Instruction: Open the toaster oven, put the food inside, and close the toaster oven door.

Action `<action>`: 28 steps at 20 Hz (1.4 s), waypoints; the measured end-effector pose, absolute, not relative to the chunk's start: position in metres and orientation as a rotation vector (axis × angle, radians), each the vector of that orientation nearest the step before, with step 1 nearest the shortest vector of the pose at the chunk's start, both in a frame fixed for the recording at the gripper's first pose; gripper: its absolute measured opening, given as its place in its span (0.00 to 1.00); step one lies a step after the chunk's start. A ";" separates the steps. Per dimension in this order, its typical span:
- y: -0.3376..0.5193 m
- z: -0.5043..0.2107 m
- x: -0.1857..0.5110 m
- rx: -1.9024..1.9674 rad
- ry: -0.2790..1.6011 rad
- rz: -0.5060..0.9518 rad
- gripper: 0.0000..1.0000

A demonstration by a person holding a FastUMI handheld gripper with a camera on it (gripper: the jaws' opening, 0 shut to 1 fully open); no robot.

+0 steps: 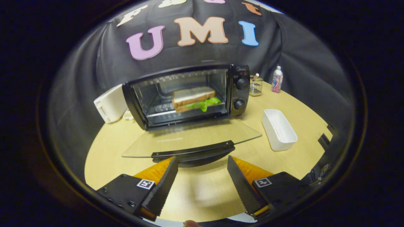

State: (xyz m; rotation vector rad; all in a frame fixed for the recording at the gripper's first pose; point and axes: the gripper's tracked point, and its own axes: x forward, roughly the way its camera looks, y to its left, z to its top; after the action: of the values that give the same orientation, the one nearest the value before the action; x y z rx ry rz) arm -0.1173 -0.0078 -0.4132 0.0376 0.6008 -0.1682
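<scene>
In the middle of the frame we see the toaster oven (189, 94) standing on a pale wooden table (300, 151), its glass door (192, 138) folded down flat toward us. On the rack inside lies the sandwich (194, 98), bread with a green leaf hanging out at its right side. The door's dark handle (194, 150) runs along the near edge of the glass, just ahead of our fingertips. At the bottom of the frame our gripper (202, 164) is spread wide, holding nothing; bare table shows between its two fingers. To the right of the door, at centre right, sits a white rectangular tray (279, 130). Beyond it, beside the oven's knob panel, stand a small clear jar (256, 85) and a white bottle (277, 79). At the left of the oven a white appliance (110, 103) rests partly behind it.
</scene>
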 end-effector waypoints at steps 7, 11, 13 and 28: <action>0.020 -0.365 -0.080 0.066 0.501 -0.112 0.98; 0.028 -0.349 -0.056 0.056 0.465 -0.105 0.99; 0.030 -0.342 -0.043 0.061 0.445 -0.101 0.99; 0.046 -0.305 0.004 0.073 0.363 -0.046 0.99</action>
State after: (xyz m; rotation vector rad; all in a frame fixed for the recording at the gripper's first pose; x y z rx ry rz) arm 0.0044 0.0462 -0.3055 0.0727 0.3632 -0.0463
